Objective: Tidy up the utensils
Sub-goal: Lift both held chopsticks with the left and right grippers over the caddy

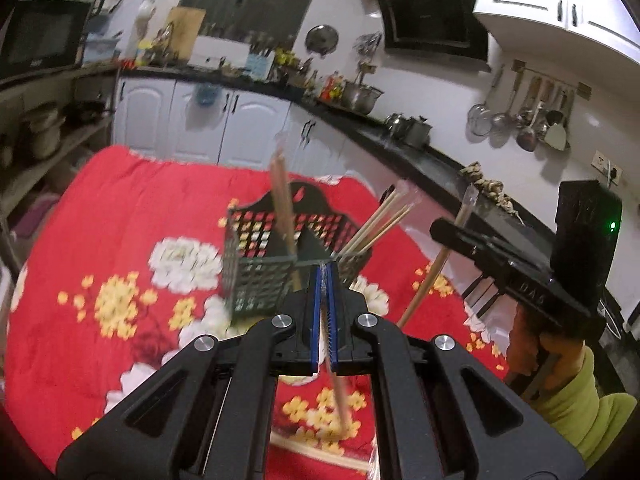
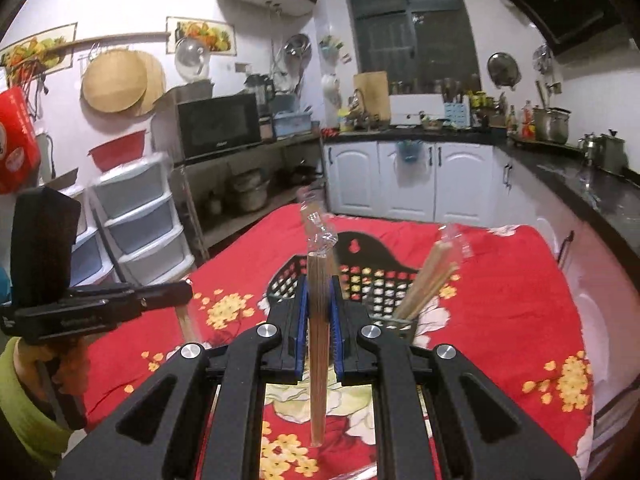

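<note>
A black lattice utensil basket [image 1: 256, 264] stands on the red floral cloth; it also shows in the right wrist view [image 2: 372, 276]. Wrapped chopsticks [image 1: 384, 220] stand in its right compartment [image 2: 428, 280]. My left gripper [image 1: 325, 276] is shut on a wrapped pair of chopsticks [image 1: 285, 216], held upright just in front of the basket. My right gripper [image 2: 319, 292] is shut on another wrapped pair of chopsticks [image 2: 318, 344], held upright before the basket. The right gripper also shows at the right of the left wrist view [image 1: 452, 236], its chopsticks [image 1: 432, 276] slanting down.
The red floral cloth [image 1: 100, 240] covers the table. More wrapped chopsticks [image 1: 320, 450] lie on it near me. A black counter [image 1: 420, 152] with pots runs along the right. Shelves and plastic drawers [image 2: 136, 220] stand at the left.
</note>
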`<state>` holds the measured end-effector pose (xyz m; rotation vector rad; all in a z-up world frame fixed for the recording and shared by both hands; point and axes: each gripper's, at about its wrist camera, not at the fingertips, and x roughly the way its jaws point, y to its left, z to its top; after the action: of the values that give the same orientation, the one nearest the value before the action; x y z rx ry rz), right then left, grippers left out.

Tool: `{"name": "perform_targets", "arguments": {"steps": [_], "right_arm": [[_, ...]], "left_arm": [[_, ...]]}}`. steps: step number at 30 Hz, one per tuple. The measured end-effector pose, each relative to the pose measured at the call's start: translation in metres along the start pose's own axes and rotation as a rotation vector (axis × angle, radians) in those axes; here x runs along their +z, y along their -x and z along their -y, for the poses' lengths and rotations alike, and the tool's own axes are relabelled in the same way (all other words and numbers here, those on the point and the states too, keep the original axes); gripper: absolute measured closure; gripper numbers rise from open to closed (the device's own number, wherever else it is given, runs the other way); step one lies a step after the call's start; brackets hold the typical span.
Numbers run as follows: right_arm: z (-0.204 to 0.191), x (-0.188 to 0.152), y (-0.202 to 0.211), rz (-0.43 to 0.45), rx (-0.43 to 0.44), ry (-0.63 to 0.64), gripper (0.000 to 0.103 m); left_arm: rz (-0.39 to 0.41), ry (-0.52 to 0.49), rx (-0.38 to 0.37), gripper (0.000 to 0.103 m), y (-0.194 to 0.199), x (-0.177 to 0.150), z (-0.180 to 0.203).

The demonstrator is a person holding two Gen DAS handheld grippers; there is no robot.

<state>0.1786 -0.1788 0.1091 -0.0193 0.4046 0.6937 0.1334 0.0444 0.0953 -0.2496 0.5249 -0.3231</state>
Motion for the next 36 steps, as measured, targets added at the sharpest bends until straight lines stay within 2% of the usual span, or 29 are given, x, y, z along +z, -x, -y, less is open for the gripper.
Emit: {"name": "perform_targets", "arguments": {"steps": [13,26,36], "right_arm": [[0.019,0.011,0.027,0.076,-0.068,-0.027,0.093],[0.027,0.032,0.042,0.154,-0.08,-0.035,0.093],[0.028,0.058,0.048,0.222,-0.093,-0.031,0.093]], "left_arm": [[0.077,-0.09,-0.042,0.102,-0.007,0.035,0.038],[0.143,-0.123,-0.085,0.102,-0.014,0.069,0.061],[0.224,-0.136,-0.104,0.102,-0.011,0.111,0.075]]}}
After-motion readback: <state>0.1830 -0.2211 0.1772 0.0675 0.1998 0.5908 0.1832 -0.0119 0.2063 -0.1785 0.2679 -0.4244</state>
